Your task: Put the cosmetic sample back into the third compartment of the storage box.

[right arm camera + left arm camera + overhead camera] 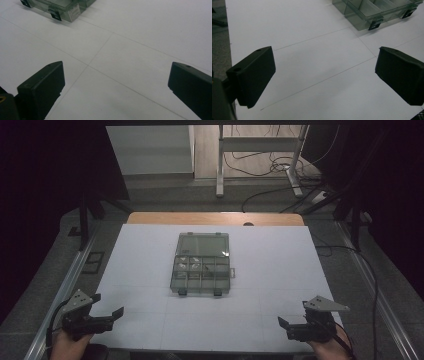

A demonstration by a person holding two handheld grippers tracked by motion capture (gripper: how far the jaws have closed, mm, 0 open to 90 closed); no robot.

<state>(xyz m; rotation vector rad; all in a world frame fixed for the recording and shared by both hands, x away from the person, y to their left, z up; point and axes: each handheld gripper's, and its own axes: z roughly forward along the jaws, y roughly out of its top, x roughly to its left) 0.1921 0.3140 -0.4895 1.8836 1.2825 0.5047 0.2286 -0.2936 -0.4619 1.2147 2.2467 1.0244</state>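
— Surface ahead of both grippers?

— White table top (150, 270), smooth, crossed by thin seams; grey floor and cables lie beyond it.

— And the box?

— Clear plastic compartment box (201, 265), rectangular, with dark latches, sits well ahead of the left gripper (107, 307) and right gripper (292, 317), between them.

— Jaws?

— Both pairs spread wide, flat black pads holding nothing.

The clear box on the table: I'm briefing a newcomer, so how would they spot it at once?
Look to the middle of the white table: the compartment box lies there alone, between and beyond both open grippers. It is see-through greenish plastic, divided into small cells, with two dark latches on its near edge.
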